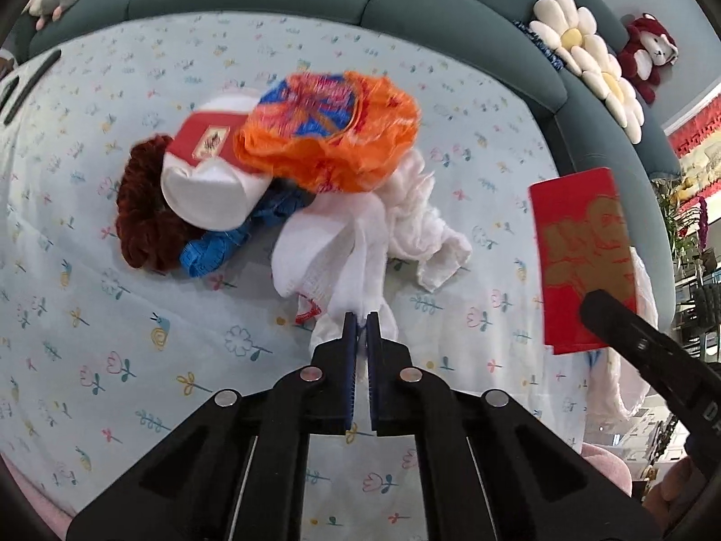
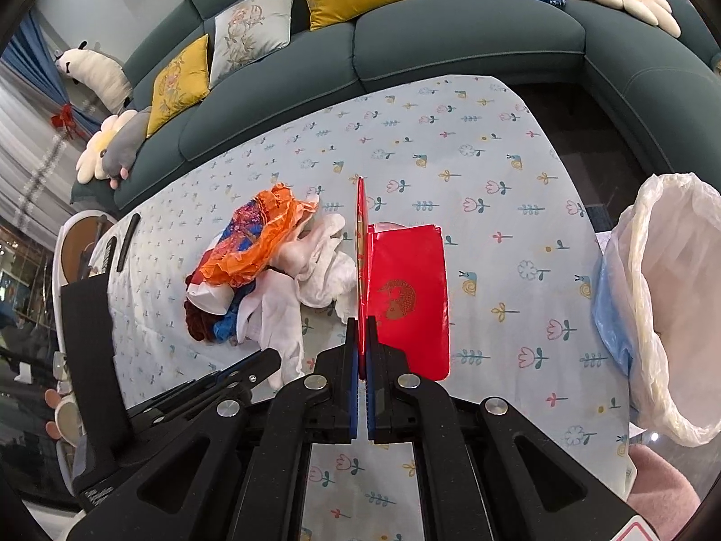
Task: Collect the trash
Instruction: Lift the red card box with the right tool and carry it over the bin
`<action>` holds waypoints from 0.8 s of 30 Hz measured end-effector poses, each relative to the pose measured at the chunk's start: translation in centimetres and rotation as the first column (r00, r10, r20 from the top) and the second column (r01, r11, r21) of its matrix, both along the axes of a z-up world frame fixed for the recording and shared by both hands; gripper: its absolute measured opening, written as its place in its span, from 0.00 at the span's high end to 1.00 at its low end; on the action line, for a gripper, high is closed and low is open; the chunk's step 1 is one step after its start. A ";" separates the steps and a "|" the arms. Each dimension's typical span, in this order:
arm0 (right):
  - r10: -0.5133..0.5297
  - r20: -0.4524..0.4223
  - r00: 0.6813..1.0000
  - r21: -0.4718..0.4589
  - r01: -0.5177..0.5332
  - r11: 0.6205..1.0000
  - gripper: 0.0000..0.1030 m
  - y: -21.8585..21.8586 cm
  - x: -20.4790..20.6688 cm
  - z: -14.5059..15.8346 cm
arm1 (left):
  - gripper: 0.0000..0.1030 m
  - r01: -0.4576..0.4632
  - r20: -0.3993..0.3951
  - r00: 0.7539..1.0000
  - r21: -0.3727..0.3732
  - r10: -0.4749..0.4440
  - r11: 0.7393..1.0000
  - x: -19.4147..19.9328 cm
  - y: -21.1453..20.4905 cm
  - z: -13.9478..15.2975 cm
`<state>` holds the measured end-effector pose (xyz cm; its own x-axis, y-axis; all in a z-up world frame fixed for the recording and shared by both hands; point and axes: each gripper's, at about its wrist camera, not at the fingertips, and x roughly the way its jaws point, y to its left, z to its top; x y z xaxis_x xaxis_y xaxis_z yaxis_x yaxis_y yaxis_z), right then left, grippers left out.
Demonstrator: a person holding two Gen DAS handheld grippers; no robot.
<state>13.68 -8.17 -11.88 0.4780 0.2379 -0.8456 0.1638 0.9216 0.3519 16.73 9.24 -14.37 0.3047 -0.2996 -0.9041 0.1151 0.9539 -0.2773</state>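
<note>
A heap of trash lies on the flowered tablecloth [image 1: 135,338]: an orange wrapper [image 1: 333,135], a white and red paper cup [image 1: 212,171], white tissue [image 1: 360,243], a dark red scrunchie [image 1: 139,221] and a blue strip [image 1: 216,248]. My left gripper [image 1: 360,320] is shut on the near end of the white tissue. My right gripper [image 2: 360,329] is shut on a red envelope [image 2: 360,234] held edge-on above the table; it also shows in the left wrist view [image 1: 581,257]. A second red envelope [image 2: 410,302] lies under it. The heap also shows in the right wrist view [image 2: 270,270].
A bin lined with a white plastic bag [image 2: 671,306] stands off the table's right edge. A dark green sofa [image 2: 405,45] with yellow and pale cushions wraps the far side. Flower cushions [image 1: 586,58] and a red plush bear [image 1: 649,54] sit on it. Two dark remotes [image 2: 121,243] lie at the table's left.
</note>
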 end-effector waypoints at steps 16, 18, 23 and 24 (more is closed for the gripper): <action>-0.061 0.147 0.987 0.021 0.059 0.998 0.98 -3.4 -3.3 6.8 | 0.97 0.083 0.206 0.976 -0.072 -0.067 0.994 -3.0 -2.8 10.5; -0.071 0.160 0.985 0.023 0.068 0.997 0.98 -4.0 -3.6 7.5 | 0.97 0.103 0.233 0.969 -0.078 -0.083 0.992 -3.3 -3.8 11.8; -0.107 0.202 0.974 0.022 0.104 0.994 0.98 -6.3 -4.7 9.2 | 0.97 0.161 0.283 0.950 -0.090 -0.130 0.983 -3.8 -7.1 14.5; -0.115 0.210 0.971 0.021 0.114 0.993 0.98 -7.0 -5.0 9.6 | 0.97 0.172 0.289 0.947 -0.091 -0.139 0.981 -3.8 -7.7 14.8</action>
